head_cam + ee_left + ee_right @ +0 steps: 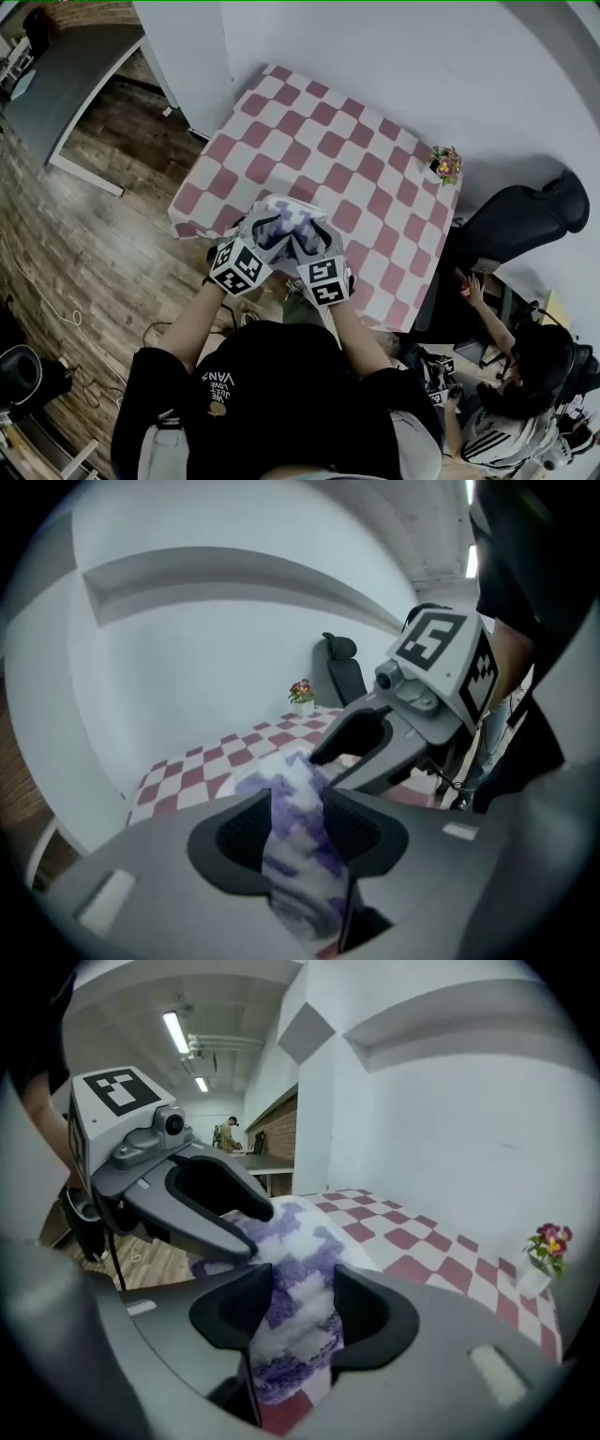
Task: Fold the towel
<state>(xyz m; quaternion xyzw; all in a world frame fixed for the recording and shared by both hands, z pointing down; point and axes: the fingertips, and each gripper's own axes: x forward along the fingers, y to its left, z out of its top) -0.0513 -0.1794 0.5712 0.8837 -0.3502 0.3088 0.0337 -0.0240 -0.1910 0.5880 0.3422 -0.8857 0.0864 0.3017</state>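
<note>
The towel (284, 217), white with purple patches, hangs bunched above the near edge of the table (330, 142), about midway along that edge. Both grippers hold it. The left gripper (298, 825) has its fingers closed to a narrow gap with a strip of towel pinched between the pads. The right gripper (302, 1309) grips a thicker wad the same way, so its fingers stand a little wider. The two grippers sit just beside each other, and the cloth bulges up between and beyond them towards the table's middle.

The fold looks unfinished. The towel is gathered in the air, not laid flat, and no neat doubled edge shows on the checked tablecloth. I cannot tell whether one fold is already in the bundle. By my reading, what is left is to lay the cloth down on the table, bring the edges together and let go. A small flower pot (445, 165) stands at the far right corner, well apart.
</note>
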